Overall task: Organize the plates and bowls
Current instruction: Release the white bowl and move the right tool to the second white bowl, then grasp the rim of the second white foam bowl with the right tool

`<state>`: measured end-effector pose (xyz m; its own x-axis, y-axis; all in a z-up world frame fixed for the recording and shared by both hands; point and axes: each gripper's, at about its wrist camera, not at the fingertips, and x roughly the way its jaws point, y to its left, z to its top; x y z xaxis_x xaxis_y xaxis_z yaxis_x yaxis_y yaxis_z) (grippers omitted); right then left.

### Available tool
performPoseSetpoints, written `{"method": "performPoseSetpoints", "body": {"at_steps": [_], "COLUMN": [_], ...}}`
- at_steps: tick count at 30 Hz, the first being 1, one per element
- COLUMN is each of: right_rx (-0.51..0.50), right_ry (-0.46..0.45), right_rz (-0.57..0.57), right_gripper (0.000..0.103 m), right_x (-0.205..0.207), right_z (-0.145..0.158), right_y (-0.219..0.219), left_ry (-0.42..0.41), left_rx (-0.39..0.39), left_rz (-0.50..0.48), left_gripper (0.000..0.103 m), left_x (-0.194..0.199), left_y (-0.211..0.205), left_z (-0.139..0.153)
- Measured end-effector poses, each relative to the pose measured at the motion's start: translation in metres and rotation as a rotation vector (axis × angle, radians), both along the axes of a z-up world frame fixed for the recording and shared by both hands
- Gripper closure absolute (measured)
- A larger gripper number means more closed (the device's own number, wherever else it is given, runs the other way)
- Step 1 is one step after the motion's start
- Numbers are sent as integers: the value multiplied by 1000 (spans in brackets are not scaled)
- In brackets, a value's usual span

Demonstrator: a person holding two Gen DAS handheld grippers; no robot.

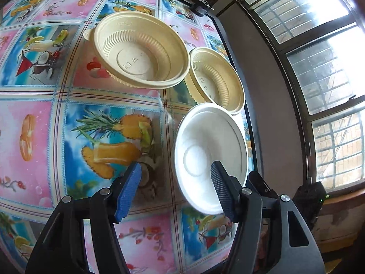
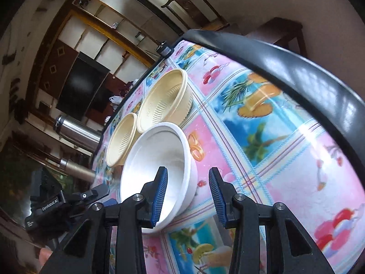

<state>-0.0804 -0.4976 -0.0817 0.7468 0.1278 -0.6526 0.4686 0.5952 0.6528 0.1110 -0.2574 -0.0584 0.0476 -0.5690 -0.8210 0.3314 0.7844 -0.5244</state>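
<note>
- The right hand-held gripper [image 2: 188, 194] is held open astride the near rim of the white bowl [image 2: 157, 171], one pad inside, one outside.
- The left hand-held gripper [image 1: 175, 189] is open too, one pad over the bowl.
- The bowl sits near the worktop [image 2: 285, 159] edge, two beige bowls [image 2: 159, 105] at its 11 o'clock.
- A shallow pinch could let the light bowl slip, tip or be nudged off the edge.

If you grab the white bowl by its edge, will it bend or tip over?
The white round thin-walled bowl looks like light disposable plastic or foam, so its rim would probably flex when pinched. It likely weighs little. Its base looks narrower than its wide rim, so a sideways push at the rim might tip or slide it on the glossy fruit-print tablecloth.
</note>
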Motion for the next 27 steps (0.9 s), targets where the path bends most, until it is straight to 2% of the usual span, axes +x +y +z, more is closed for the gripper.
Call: {"method": "performPoseSetpoints", "body": {"at_steps": [7, 13, 21, 27], "right_rx": [38, -3, 0, 13], "right_ry": [-48, -77, -63, -46], "right_rz": [-15, -87, -87, -73], "right_gripper": [62, 63, 66, 79], "right_x": [12, 2, 5, 12], "right_z": [-8, -10, -17, -23], "right_y": [3, -3, -5, -4], "left_ry": [-3, -3, -55, -73], "left_rx": [-5, -8, -1, 0], "left_rz": [4, 0, -4, -15], "left_gripper": [41, 41, 41, 43], "left_x": [5, 3, -2, -5], "left_y": [-6, -14, -24, -31], "left_z": [-4, -11, -11, -12]}}
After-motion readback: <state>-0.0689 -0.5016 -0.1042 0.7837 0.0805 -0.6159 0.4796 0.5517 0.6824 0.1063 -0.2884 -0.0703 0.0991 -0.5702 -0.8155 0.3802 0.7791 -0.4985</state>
